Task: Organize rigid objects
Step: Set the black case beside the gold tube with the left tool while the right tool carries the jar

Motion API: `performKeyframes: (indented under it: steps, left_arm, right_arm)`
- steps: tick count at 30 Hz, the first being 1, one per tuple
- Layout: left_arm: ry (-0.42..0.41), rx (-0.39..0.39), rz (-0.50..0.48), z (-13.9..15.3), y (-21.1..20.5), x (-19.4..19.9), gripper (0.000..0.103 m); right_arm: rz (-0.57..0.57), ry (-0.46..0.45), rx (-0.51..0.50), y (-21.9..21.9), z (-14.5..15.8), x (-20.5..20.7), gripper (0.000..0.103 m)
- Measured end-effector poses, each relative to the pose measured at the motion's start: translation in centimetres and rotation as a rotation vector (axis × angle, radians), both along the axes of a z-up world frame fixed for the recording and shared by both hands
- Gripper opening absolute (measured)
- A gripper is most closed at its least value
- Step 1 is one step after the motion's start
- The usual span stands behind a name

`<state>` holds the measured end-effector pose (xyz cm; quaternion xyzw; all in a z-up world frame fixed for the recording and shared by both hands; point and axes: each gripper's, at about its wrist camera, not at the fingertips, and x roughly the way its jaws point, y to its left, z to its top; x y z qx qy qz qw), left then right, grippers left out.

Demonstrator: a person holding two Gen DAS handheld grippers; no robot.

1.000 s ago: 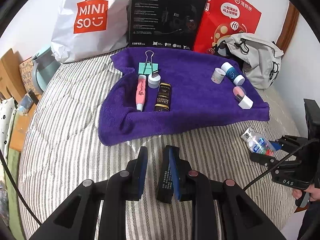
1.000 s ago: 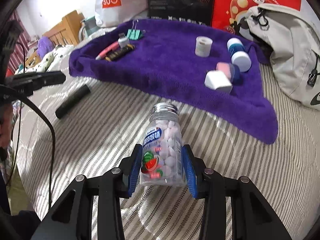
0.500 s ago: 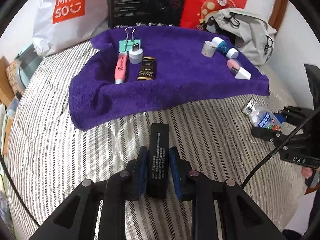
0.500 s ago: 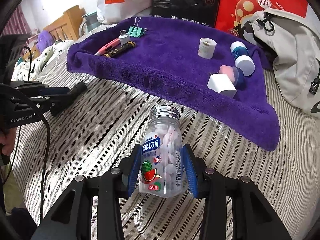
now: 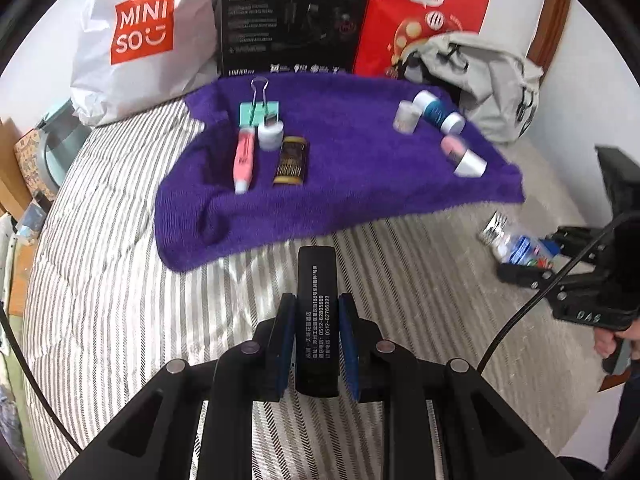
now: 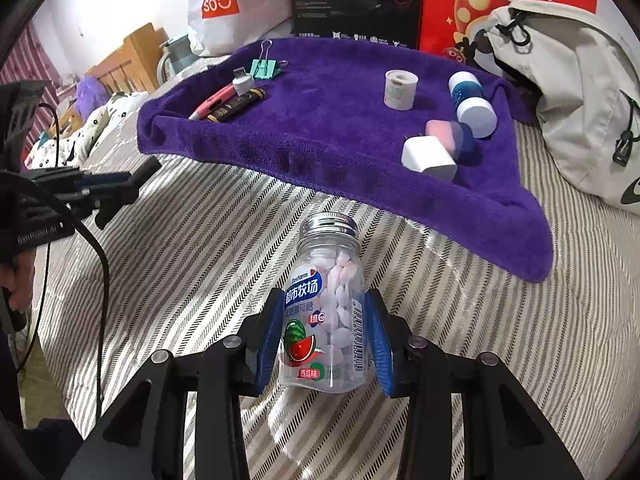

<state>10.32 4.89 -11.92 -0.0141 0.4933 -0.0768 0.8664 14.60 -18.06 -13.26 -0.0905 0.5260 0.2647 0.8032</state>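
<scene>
Our left gripper clamps the black bar, which juts toward 12 o'clock over the striped bed. Our right gripper clamps the candy bottle, cap toward 12, short of the purple towel.

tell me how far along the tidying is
Done: two groups already lie on the purple towel, a pink pen cluster and a white cube charger cluster. In hand: the left hand-held gripper grips a flat black bar; the right hand-held gripper grips a clear candy bottle. Left: placing both on the towel.
</scene>
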Motion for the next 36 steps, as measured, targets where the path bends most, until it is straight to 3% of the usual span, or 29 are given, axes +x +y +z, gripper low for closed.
performKeyframes:
  steps: [14, 19, 29, 36]
  left_arm:
    - [-0.070, -0.032, 0.006, 3.9, 0.6, 3.1, 0.021]
    - [-0.065, -0.049, -0.009, 4.0, 0.4, 5.4, 0.021]
    - [-0.006, -0.033, -0.068, 0.7, -2.0, 11.8, 0.021]
    - [0.036, -0.021, -0.088, -1.7, -3.2, 14.0, 0.021]
  right_arm:
    - [-0.011, -0.053, 0.061, -0.6, 4.6, 1.5, 0.040]
    - [-0.020, -0.068, 0.085, -0.9, 5.7, 2.8, 0.040]
    - [-0.057, -0.049, 0.075, -2.3, 5.2, 4.3, 0.040]
    - [-0.085, -0.021, 0.083, -3.0, 4.1, 5.4, 0.040]
